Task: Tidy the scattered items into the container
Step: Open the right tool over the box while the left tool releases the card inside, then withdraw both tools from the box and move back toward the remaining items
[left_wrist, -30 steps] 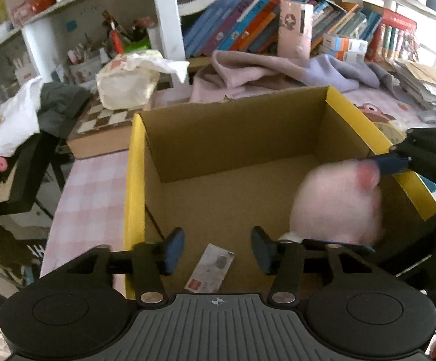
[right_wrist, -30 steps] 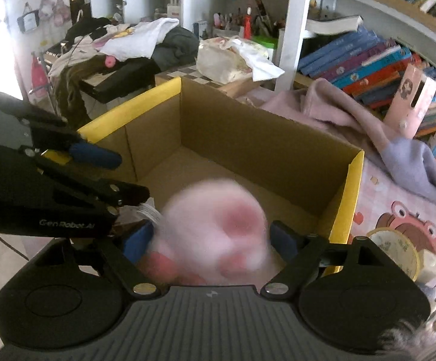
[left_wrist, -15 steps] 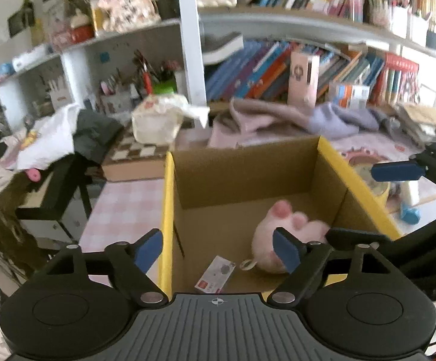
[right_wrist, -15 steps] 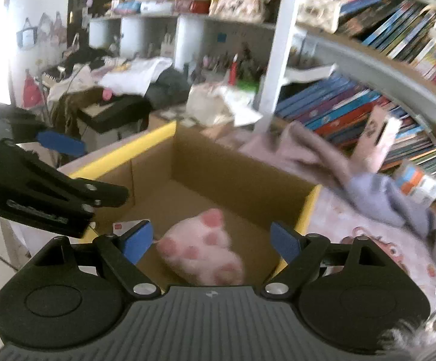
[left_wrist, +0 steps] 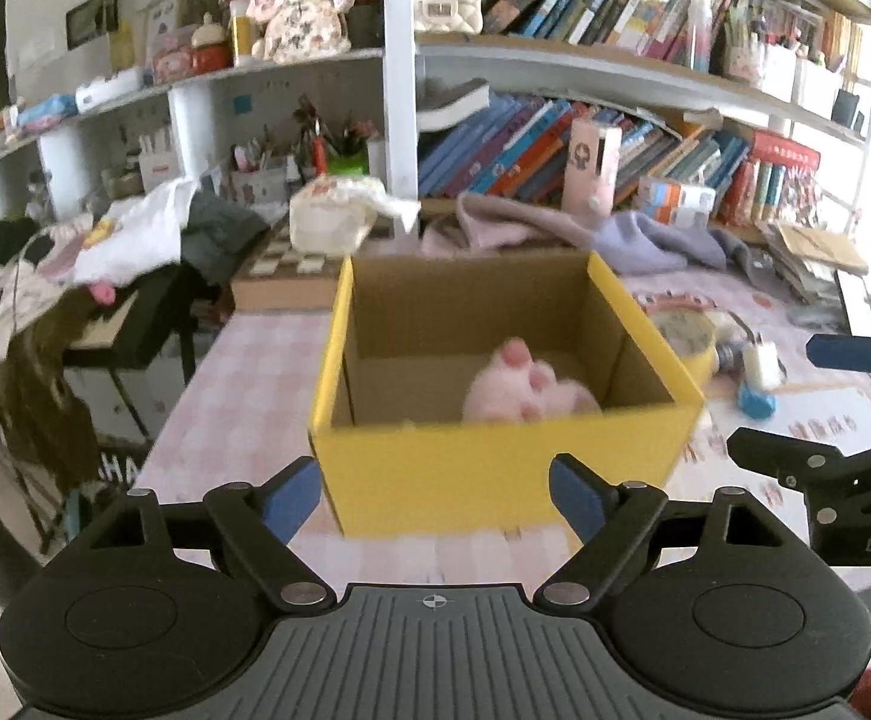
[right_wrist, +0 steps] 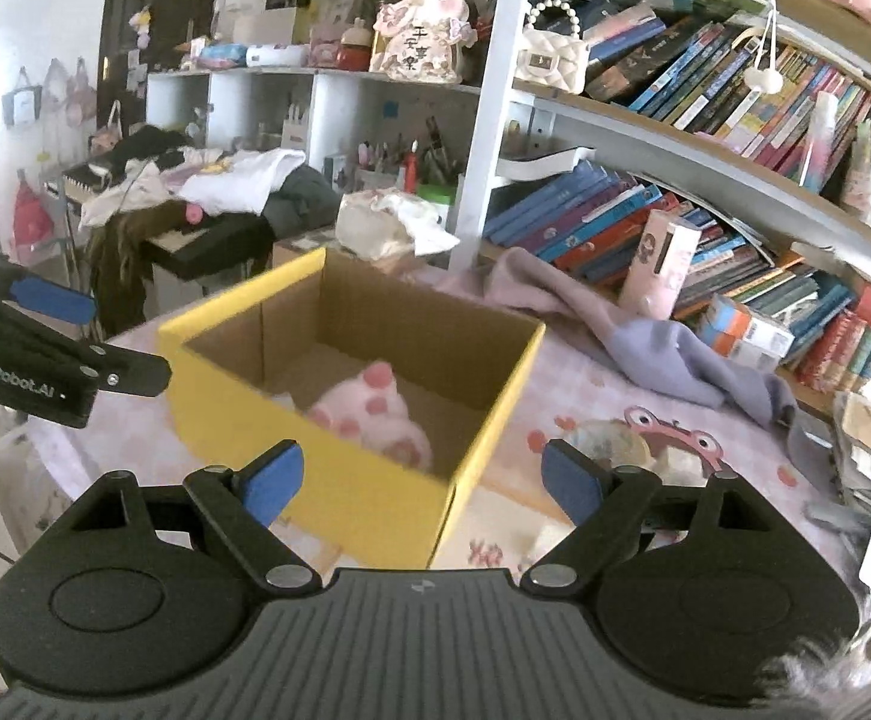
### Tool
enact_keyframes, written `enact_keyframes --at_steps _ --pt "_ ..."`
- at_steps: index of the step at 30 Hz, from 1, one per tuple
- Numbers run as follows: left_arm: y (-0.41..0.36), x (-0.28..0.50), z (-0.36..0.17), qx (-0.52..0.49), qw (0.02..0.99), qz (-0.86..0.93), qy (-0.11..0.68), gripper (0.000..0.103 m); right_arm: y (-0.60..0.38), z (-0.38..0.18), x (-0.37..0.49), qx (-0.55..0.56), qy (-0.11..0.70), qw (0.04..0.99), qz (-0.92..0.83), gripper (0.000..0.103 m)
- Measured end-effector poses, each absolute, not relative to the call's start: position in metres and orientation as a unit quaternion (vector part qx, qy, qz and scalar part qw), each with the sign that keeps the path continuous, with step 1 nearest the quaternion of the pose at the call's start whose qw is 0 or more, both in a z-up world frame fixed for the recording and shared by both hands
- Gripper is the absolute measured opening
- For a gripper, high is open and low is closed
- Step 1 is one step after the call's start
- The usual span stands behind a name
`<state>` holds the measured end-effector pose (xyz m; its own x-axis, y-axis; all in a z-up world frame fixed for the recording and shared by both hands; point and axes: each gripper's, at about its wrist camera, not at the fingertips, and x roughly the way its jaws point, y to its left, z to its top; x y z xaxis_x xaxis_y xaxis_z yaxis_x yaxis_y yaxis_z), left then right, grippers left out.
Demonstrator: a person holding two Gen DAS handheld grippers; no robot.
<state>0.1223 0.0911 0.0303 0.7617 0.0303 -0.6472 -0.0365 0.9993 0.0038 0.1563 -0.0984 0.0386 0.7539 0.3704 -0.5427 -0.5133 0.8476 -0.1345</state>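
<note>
A yellow cardboard box (left_wrist: 495,468) stands on the pink checked tablecloth and shows in the right wrist view (right_wrist: 339,504) too. A pink plush paw toy (left_wrist: 525,393) lies inside it, also in the right wrist view (right_wrist: 375,414). My left gripper (left_wrist: 435,495) is open and empty, held back from the box's near wall. My right gripper (right_wrist: 420,480) is open and empty, above the box's near corner. Each gripper shows in the other's view, the right one (left_wrist: 843,354) and the left one (right_wrist: 45,300).
A roll of tape (left_wrist: 684,333), a small white item (left_wrist: 759,363) and a blue item (left_wrist: 756,402) lie right of the box. A lilac cloth (right_wrist: 645,330) lies behind it. A chessboard box (left_wrist: 285,282), bookshelves and a cluttered side stand (left_wrist: 105,300) surround the table.
The right gripper let go of the plush toy, which now lies in the box. Both grippers pulled back and up, away from the box; the left jaws opened wider.
</note>
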Motion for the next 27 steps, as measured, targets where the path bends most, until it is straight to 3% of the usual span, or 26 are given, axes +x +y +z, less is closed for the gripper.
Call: enact_keyframes --at_steps 27 --pt "0.031 0.053 -0.015 0.032 0.910 -0.081 0.404 0.086 -0.117 0.002 0.055 -0.145 0.323 0.910 0.214 0.086"
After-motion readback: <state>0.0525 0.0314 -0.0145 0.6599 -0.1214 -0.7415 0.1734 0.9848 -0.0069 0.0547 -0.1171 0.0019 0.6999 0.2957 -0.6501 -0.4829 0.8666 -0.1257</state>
